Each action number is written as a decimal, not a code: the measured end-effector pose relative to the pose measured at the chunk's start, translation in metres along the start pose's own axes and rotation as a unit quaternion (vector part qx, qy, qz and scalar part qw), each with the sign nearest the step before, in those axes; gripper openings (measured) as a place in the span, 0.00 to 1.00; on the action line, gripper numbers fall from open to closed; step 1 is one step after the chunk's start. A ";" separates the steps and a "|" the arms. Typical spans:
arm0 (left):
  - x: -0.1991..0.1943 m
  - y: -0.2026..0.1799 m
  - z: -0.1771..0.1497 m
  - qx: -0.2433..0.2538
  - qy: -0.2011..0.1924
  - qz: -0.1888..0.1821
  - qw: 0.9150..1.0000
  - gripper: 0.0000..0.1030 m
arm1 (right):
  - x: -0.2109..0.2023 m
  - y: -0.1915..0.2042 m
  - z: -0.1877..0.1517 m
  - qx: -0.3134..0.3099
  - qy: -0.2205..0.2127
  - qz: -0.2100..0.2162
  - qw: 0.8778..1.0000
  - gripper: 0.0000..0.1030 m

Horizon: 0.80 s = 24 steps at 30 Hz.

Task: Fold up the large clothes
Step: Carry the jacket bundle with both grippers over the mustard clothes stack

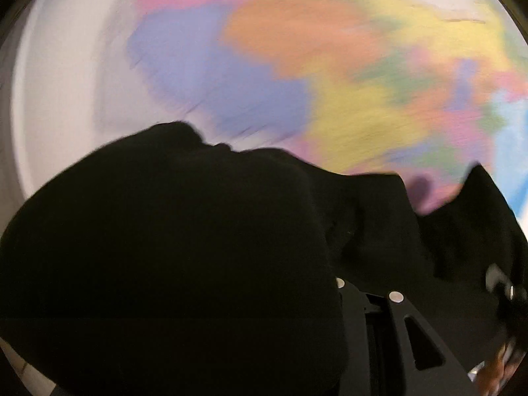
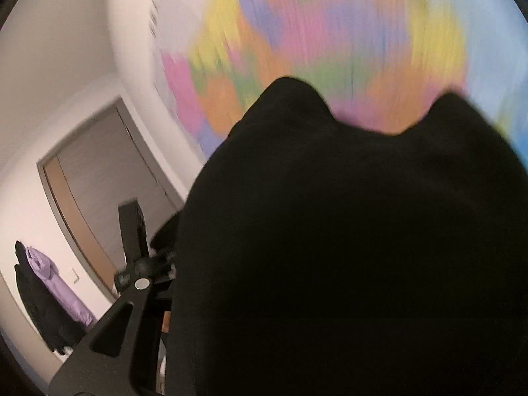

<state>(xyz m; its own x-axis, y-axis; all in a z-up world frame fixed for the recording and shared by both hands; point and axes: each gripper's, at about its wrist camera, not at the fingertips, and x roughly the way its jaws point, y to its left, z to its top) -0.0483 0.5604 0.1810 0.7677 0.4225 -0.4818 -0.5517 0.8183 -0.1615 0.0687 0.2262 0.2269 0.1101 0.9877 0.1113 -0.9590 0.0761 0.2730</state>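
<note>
Black fabric fills the lower part of both wrist views: the black garment [image 1: 171, 257] is draped over my left gripper [image 1: 373, 297] and equally over my right gripper [image 2: 171, 264], hiding the fingertips of each.

Left side: only the black frame of the gripper with its two round metal studs shows, at lower right of the view. The cloth is bunched over the fingers, so I cannot tell how far the jaws stand apart, nor whether they pinch the cloth. At the far right edge the other gripper [image 1: 505, 290] appears, blurred, against the same fabric.

Right side: one black finger [image 2: 132, 231] stands up clear at lower left of the view; the other is buried under the cloth. Jaw spacing and grip cannot be read here either.

The garment is raised in front of a wall carrying a multicoloured map [image 2: 330, 33], heavily smeared by motion blur. Its upper edge runs across both views in uneven humps. Its long axis cannot be determined; too little of it shows.

Beyond the right gripper: a grey door [image 2: 105, 171] in a pale wall, and dark and lilac clothes [image 2: 49, 283] hanging beside it.
</note>
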 end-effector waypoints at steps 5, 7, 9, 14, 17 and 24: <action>0.073 0.086 -0.075 -0.073 0.110 0.040 0.990 0.33 | 0.077 -0.044 -0.085 0.059 0.149 -0.037 0.986 0.36; 0.087 0.110 -0.107 -0.104 0.145 0.023 0.984 0.40 | 0.071 -0.055 -0.098 0.074 0.160 -0.040 0.984 0.47; 0.081 0.118 -0.117 -0.111 0.132 0.019 0.985 0.46 | 0.050 -0.056 -0.096 0.079 0.151 -0.025 0.985 0.58; 0.067 0.119 -0.113 -0.105 0.130 0.028 0.986 0.51 | -0.016 -0.040 -0.085 0.018 0.119 -0.068 0.990 0.67; 0.059 0.118 -0.110 -0.095 0.128 0.053 0.986 0.53 | -0.045 -0.029 -0.077 -0.037 0.091 -0.136 0.986 0.65; 0.020 0.126 -0.116 -0.094 0.100 0.094 0.986 0.59 | -0.016 -0.049 -0.057 -0.026 0.130 -0.150 0.980 0.70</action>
<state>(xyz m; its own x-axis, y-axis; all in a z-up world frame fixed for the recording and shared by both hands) -0.1406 0.6269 0.0510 0.5764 0.4591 -0.6760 -0.7435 0.6380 -0.2006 0.0991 0.2145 0.1576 0.3249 0.9211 -0.2144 -0.9069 0.3677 0.2057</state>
